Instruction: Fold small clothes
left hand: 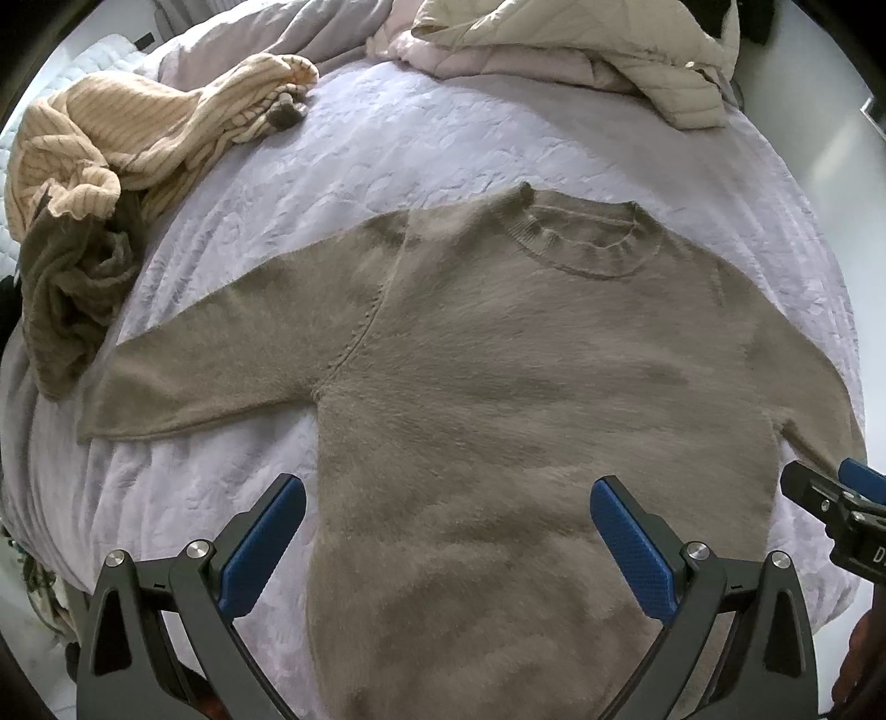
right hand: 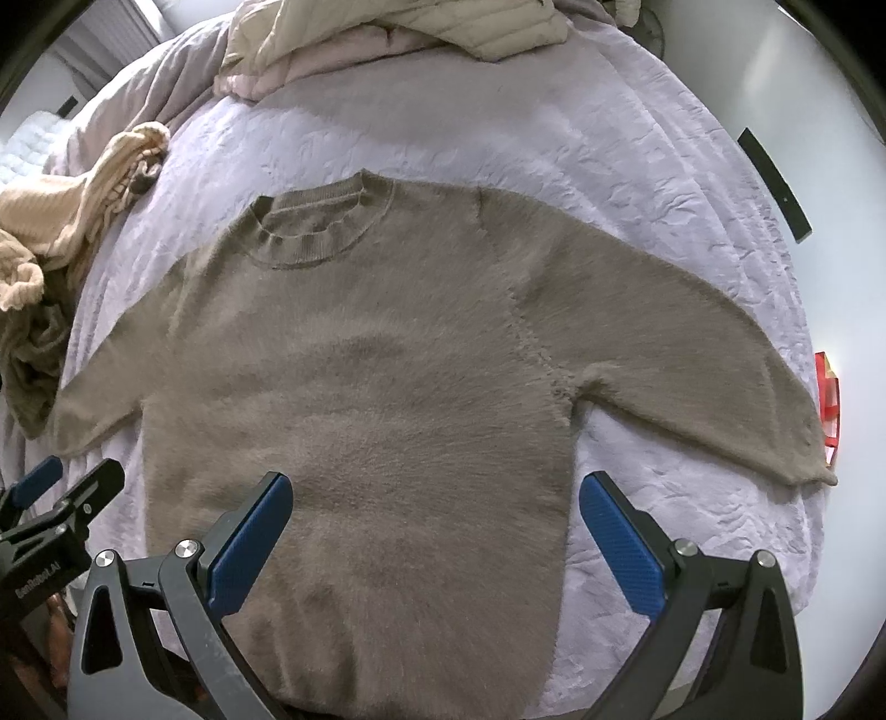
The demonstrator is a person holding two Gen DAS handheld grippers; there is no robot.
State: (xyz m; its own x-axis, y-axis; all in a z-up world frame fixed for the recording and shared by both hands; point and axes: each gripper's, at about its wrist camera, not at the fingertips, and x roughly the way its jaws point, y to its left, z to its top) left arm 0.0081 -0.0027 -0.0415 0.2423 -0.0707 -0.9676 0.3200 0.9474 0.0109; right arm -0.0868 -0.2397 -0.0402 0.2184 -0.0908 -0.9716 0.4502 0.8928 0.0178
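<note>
Left wrist view looks down the sweater from its hem end: the left gripper hangs with jaws spread wide and empty, straddling the lower body of the taupe sweater, one blue pad over bare bedcover beside the garment's left edge and the other over the knit. In the right wrist view the right gripper is likewise wide and holding nothing, one pad over the body and the other over bedcover just past the right side seam.

The sweater lies face up and flat on the lilac bedcover, near the foot edge of the bed, its long axis running straight away from both grippers, hem nearest and ribbed neckline farthest. Both sleeves spread outward; the left sleeve lies on the left gripper's side, the right sleeve on the right gripper's side, so each hand is probably best placed for its own sleeve. The knit looks fuzzy, soft and thick, likely to drape limply when lifted.

Farther off, at the bed's far left corner, a striped cream garment is heaped on a dark olive one; a quilted beige blanket is bunched at the far edge.
</note>
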